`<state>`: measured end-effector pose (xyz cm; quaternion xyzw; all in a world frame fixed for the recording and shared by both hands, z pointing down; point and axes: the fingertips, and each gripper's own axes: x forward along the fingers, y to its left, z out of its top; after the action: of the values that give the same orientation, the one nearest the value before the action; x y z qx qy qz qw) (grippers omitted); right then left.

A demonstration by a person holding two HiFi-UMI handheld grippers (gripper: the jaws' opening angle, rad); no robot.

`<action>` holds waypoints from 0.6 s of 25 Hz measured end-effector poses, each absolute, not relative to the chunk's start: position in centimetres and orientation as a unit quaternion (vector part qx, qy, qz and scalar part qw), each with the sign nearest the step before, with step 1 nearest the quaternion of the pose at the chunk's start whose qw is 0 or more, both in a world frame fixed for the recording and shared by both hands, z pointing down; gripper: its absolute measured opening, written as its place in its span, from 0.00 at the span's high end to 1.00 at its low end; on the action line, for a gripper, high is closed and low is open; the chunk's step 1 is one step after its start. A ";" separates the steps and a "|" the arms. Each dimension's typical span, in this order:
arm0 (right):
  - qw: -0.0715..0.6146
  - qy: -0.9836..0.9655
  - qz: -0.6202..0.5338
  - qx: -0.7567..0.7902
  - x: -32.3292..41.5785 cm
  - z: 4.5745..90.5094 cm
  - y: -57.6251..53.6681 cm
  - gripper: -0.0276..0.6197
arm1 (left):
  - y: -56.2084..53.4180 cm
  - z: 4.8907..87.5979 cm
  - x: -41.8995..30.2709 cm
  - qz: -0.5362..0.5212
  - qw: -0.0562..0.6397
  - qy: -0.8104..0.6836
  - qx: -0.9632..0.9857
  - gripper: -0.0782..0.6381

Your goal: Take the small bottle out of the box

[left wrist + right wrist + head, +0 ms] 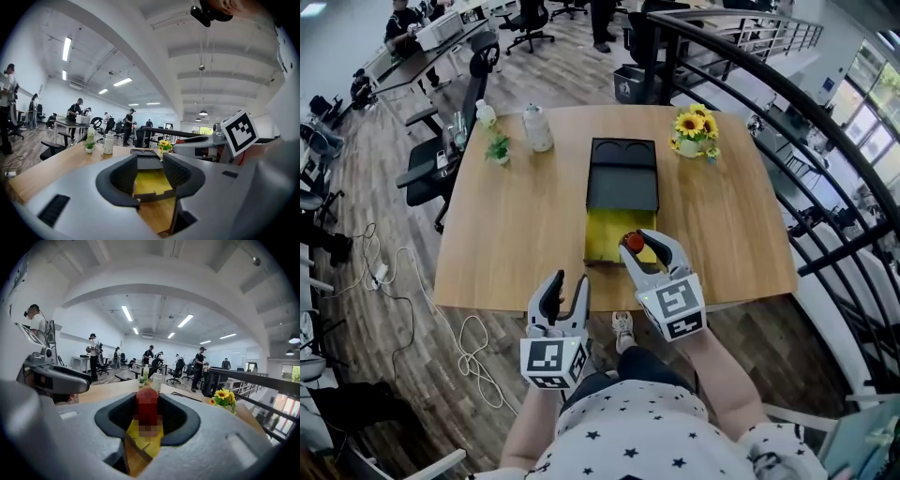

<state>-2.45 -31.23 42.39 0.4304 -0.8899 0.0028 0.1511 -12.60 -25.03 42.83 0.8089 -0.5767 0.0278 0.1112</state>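
A box (602, 239) with a yellow inside and an open black lid (623, 178) lies in the middle of the wooden table (516, 234). The small bottle (635, 244), with a red cap, sits between the jaws of my right gripper (644, 247), just over the box's near right corner. In the right gripper view the bottle (147, 405) stands upright in the right gripper (147, 412), above the yellow box floor (140, 437). My left gripper (565, 286) hovers at the table's near edge, open and empty. In the left gripper view the left gripper (150, 172) frames the yellow box (150, 182).
At the table's far side stand a pot of yellow flowers (694, 131), a white bottle (537, 128), a small green plant (498, 150) and a pale bottle (486, 114). Office chairs (431, 173) stand to the left, a black railing (787, 112) curves on the right.
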 end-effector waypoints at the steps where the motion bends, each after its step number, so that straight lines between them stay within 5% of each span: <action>1: 0.151 -0.890 0.001 0.431 -2.4 42.1 -30.7 0.73 | -24.5 42.6 -12.6 0.026 0.109 -0.576 0.809 0.66; 15: 0.141 -0.884 -0.021 0.445 -1.5 40.4 -22.8 0.73 | -17.9 41.5 -12.1 0.008 0.094 -0.571 0.816 0.66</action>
<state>-1.52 -22.85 40.43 0.4446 -0.8843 -0.0214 0.1407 -12.07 -17.88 41.48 0.8157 -0.5708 0.0076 0.0936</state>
